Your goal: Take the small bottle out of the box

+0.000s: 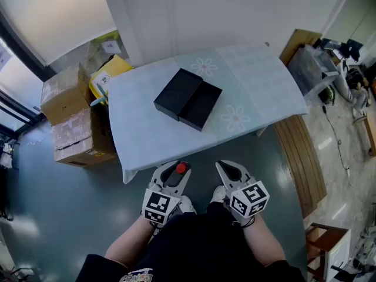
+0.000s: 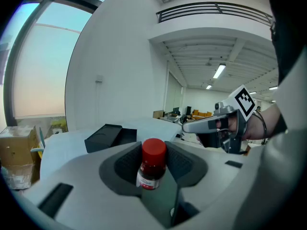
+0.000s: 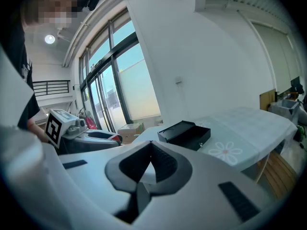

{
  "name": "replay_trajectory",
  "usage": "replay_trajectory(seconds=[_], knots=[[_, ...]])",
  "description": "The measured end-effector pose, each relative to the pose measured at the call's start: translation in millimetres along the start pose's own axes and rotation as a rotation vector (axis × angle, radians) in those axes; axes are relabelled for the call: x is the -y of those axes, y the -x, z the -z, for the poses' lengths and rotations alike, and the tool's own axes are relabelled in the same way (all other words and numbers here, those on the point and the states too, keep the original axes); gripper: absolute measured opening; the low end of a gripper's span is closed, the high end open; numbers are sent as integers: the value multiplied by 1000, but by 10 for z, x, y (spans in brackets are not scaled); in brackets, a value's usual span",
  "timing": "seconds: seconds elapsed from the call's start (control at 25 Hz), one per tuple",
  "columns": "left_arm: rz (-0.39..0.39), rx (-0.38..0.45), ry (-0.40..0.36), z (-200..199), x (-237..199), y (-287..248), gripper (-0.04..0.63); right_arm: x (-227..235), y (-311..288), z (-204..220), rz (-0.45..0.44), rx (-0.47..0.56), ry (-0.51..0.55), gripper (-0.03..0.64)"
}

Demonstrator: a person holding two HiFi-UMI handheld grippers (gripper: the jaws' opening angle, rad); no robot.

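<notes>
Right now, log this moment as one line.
left tool: shut on small bottle | small bottle: out of box | right tool: shut, empty | box: open on table

The bottle (image 2: 153, 163) stands between the left gripper's (image 1: 174, 174) jaws, the right gripper (image 1: 227, 170) just to its right. Ahead of both, the box (image 1: 188, 98) lies on the table (image 1: 264, 81).

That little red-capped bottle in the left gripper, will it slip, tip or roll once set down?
The small bottle looks rigid and light, so the ribbed pads of the left gripper should probably hold it. Narrow and tall, it is likely tippy stood on the table. Laid on its round side, it may roll.
</notes>
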State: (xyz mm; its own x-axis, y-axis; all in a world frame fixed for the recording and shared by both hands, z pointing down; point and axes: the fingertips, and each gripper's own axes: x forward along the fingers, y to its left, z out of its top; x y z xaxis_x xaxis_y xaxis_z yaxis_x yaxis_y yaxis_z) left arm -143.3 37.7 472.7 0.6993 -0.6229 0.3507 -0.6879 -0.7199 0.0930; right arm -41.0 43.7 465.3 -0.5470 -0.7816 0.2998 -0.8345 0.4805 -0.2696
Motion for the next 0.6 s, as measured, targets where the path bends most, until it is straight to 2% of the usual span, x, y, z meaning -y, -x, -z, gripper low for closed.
replay_trajectory(seconds=[0.6], knots=[[9, -2, -7, 64, 31, 93, 166, -88, 48, 23, 8, 9, 2, 23]])
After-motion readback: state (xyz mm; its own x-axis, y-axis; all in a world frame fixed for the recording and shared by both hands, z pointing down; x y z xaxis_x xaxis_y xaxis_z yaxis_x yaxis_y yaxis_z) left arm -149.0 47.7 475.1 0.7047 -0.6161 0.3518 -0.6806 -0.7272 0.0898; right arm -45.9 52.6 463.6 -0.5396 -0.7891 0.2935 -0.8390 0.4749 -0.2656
